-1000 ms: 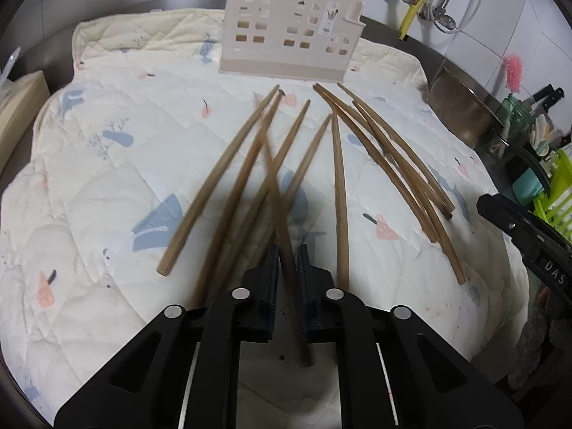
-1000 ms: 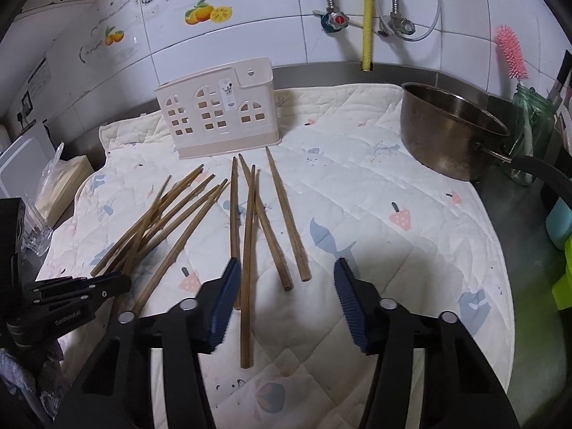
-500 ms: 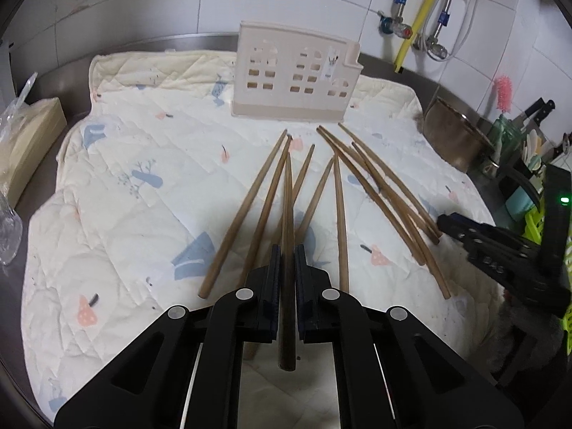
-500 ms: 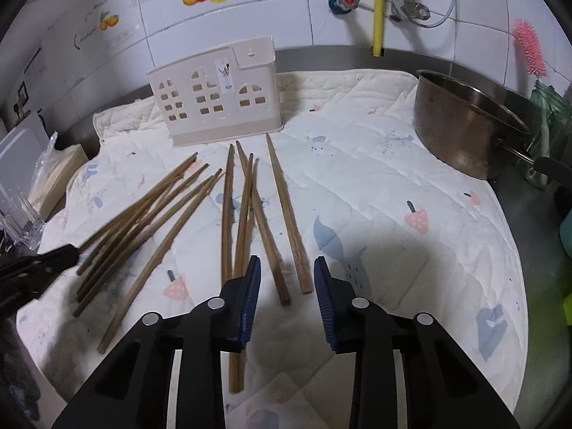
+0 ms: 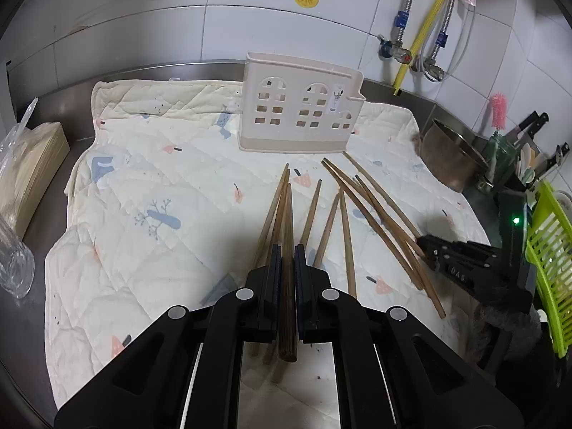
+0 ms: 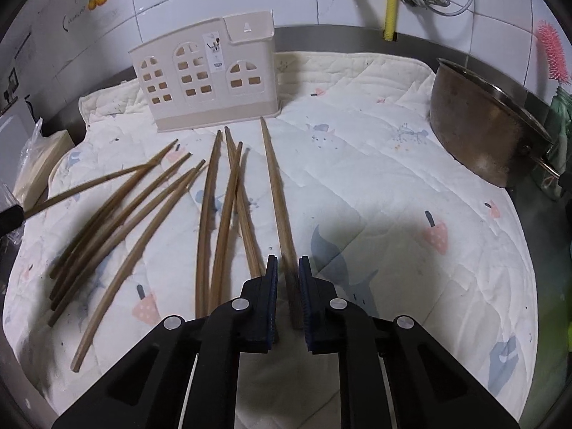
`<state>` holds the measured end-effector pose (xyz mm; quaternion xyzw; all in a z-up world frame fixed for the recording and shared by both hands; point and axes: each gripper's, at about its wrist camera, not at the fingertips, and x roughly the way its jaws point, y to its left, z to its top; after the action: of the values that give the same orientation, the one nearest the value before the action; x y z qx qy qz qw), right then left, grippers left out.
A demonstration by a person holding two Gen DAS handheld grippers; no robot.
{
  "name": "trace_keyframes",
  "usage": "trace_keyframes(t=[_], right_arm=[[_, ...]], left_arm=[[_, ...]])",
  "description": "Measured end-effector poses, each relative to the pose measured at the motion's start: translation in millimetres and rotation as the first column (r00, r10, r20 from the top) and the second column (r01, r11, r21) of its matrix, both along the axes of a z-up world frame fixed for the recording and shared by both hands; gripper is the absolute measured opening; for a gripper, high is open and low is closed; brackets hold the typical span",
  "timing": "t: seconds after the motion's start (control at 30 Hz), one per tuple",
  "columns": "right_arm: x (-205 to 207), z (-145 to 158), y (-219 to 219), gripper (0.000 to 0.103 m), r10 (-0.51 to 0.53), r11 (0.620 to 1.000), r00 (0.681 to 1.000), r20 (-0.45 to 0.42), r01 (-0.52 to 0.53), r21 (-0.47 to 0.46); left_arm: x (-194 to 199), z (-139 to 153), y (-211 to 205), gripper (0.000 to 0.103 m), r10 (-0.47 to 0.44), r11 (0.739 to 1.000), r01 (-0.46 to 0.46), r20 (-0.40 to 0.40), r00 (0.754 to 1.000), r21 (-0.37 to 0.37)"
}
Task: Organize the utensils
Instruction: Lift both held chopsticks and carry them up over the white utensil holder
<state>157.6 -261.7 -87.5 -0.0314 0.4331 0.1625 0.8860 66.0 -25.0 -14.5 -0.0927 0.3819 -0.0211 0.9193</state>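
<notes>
Wooden chopsticks (image 6: 221, 214) lie fanned across a quilted mat (image 6: 375, 186) on the bench, in front of a cream holder (image 6: 207, 82) that looks empty, so the sorting seems barely begun. The left tool (image 5: 285, 268) is clamped on one chopstick (image 5: 287, 236), lifted clear of the mat. The right tool (image 6: 287, 286) is closing around the rightmost chopstick (image 6: 275, 186), which lies on the mat between its jaws.
</notes>
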Motion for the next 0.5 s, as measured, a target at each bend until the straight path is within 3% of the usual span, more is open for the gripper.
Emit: trace_keyframes(t=[0.27,0.5], right_arm=[[-7,10,0,0.007,0.000,1.000,0.999,0.041,0.001,-0.010],[-27,65,-2,0.007,0.000,1.000,0.983,0.182,-0.003,0.014]], left_arm=[[9,14,9,0.006,-0.017,1.000,0.017,0.018,1.000,0.014],[14,32,20,0.006,-0.020,1.000,0.020,0.050,0.999,0.016]])
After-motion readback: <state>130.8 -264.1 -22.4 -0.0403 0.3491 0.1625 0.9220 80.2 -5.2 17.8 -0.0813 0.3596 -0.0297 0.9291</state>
